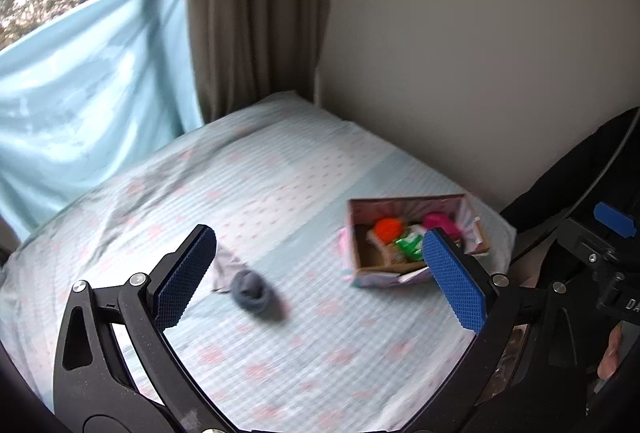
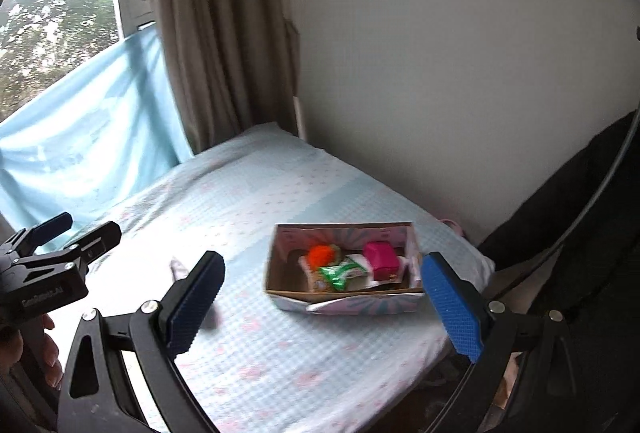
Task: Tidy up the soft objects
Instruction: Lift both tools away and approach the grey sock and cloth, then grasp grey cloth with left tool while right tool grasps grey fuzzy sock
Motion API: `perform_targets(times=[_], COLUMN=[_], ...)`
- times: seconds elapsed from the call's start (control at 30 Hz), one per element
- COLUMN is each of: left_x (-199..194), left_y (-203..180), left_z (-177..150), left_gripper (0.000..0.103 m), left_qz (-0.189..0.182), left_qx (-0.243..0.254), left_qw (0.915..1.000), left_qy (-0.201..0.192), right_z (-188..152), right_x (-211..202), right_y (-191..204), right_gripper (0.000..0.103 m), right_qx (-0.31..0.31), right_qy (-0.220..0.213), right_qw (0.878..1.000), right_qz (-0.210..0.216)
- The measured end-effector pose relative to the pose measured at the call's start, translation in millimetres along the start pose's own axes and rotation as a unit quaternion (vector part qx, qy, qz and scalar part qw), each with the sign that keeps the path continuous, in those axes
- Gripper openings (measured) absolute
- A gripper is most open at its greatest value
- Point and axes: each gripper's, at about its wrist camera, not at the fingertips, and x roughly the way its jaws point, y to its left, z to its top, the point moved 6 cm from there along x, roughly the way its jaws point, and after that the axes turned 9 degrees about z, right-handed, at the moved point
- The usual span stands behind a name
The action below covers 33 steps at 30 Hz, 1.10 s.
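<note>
Closest in: your left tongs (image 1: 316, 267) are spread wide, nothing between the blue pads, hanging above the bed (image 1: 280, 353). Right tongs (image 2: 320, 297) same story, spread and empty, lined up twd the box.

Just past the left tongs' near pad, the grey rolled sock (image 1: 251, 291) lies on the sheet, w/ a pale scrap of cloth (image 1: 226, 269) touching it on the far-left side. It's blurred, so can't tell you exactly what the scrap is. From the right wrist view the sock itself is hidden behind the right tongs' left finger; only the pale tip pokes out.

Next out, to the right: the cardboard box (image 1: 354, 245), open top, near flap folded down on the bed. Inside you've got an orange ball (image 1: 387, 229), a green-white packet (image 1: 410, 247) and a pink item (image 1: 440, 223), packed close together. Sock and box are well apart.

Step in hand, as I read it: the sock is the last loose soft thing, not yet picked up. Next move calls for the left tongs to drop over the roll, pads either side, pinch the bulk and not the loose scrap, then carry right and release over the box's free corner.

Far back: curtain (image 1: 248, 13), blue sheet over the window (image 1: 92, 73), plain wall.
</note>
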Motion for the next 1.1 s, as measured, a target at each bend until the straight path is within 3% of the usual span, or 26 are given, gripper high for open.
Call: perform_targets(times=[0.37,0.57,0.77,0.97,1.1], left_x=[48,100,179,264,321], left_y=[123,163,182,184,185], left_z=[-40,-56,-71,-89,-106], left_gripper=[0.103,0.103,0.102,0.102,0.102], left_qz=[0.048,0.035,0.016,0.013,0.002], left_qx=[-0.047,-0.08,-0.085,-0.032,-0.023], left_qw=[0.9955,0.9898,0.9819,0.9767,0.9655], left_qy=[0.067,0.113,0.169,0.212,0.26], right_z=[-42,-59,-78,-98,-113], right_x=[79,134,199,266,306], right_y=[92,124,149,170,179], right_gripper=[0.098,0.098,0.098,0.098,0.098], right_qx=[-0.013,-0.018,-0.021,-0.047,-0.055], right_qy=[0.039,0.072,0.105,0.146,0.175], right_qw=[0.994,0.989,0.982,0.972,0.965], right_qz=[0.1,0.131,0.155,0.178,0.189])
